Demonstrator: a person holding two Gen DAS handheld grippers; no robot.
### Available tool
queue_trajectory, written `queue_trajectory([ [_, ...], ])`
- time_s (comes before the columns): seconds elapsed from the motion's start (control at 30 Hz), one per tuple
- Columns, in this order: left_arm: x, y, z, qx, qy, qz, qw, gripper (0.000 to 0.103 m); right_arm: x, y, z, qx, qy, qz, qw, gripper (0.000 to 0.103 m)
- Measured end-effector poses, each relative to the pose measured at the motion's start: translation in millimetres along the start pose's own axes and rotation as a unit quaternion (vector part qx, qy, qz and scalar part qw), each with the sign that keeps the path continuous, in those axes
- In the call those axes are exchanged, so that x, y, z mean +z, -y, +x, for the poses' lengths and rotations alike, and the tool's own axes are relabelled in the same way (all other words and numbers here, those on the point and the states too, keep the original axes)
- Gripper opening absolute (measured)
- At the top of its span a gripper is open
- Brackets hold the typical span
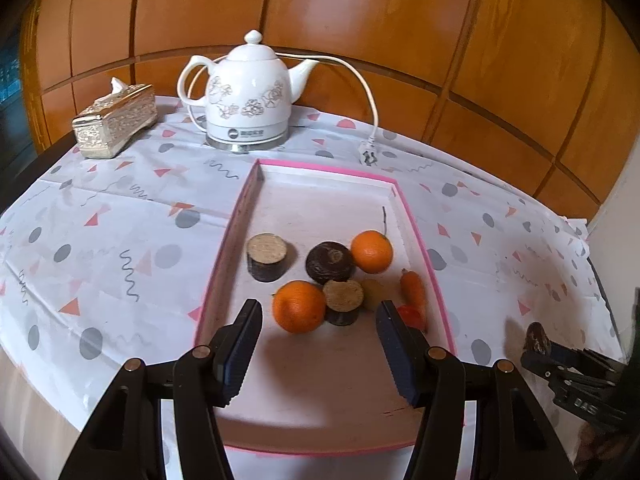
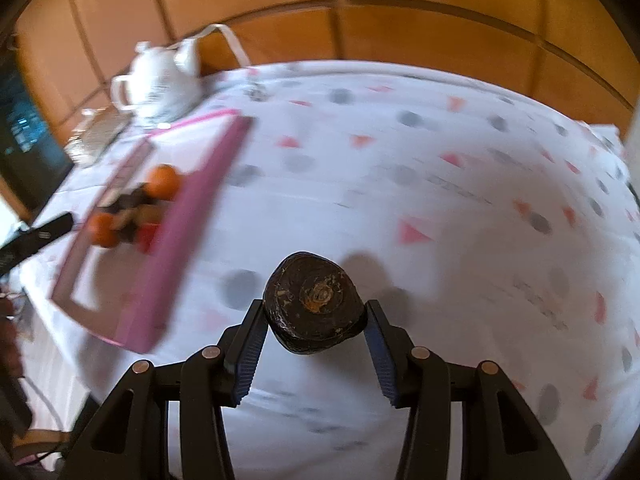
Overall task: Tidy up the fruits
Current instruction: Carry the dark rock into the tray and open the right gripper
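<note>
Tablecloth w/ dots & triangles covers the table. On it the pink tray, my landmark. Kettle sits just behind the tray. Inside the tray: two oranges, dark stumps, a carrot. My left gripper hangs over the tray's near end, jaws apart, nothing btwn. My right gripper, outside the tray to its right, is clamped on a dark chunk.
</note>
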State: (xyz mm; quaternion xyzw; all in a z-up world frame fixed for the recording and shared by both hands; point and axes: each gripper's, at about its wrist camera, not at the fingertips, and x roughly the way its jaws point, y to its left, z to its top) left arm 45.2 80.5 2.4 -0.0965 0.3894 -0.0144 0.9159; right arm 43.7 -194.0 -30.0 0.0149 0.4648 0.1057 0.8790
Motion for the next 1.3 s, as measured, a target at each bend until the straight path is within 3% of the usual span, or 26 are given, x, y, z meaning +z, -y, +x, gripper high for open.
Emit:
queue_trajectory([
  [0.13,0,-9,-5,0.009,0.005,-0.007,0.9999,0.06,16,-45,-4,0.052,0.007,-0.049,0.997,0.049],
  [0.23,0,-17,-11,0.025,0.013,-0.015,0.9995,0.066,28,-84,2,0.081,0.007,-0.089,0.993,0.049],
  [0.43,-3,-35,-23,0.061,0.026,-0.031,0.9974,0.078,38,-136,28,0.091,-0.01,-0.142,0.986,0.05],
  [0.5,-5,-39,-26,0.07,0.03,-0.034,0.9965,0.089,36,-148,38,0.084,-0.011,-0.152,0.985,0.05],
  [0.6,-10,-42,-31,0.084,0.038,-0.036,0.9951,0.096,33,-153,40,0.073,0.0,-0.152,0.986,0.052],
  [0.67,-14,-42,-34,0.095,0.042,-0.034,0.994,0.103,31,-152,34,0.072,0.017,-0.141,0.987,0.058],
  [0.8,-19,-37,-42,0.088,0.056,-0.033,0.994,0.103,24,-145,15,0.034,0.057,-0.114,0.991,0.064],
  [1.13,-28,-22,-48,0.113,0.062,-0.028,0.9913,0.103,4,-127,3,-0.005,0.053,-0.088,0.995,0.064],
  [1.2,-30,-20,-50,0.119,0.066,-0.023,0.9905,0.098,1,-126,1,-0.006,0.056,-0.086,0.995,0.064],
  [1.3,-31,-20,-52,0.104,0.066,-0.027,0.992,0.1,-2,-124,-3,-0.007,0.061,-0.082,0.995,0.064],
])
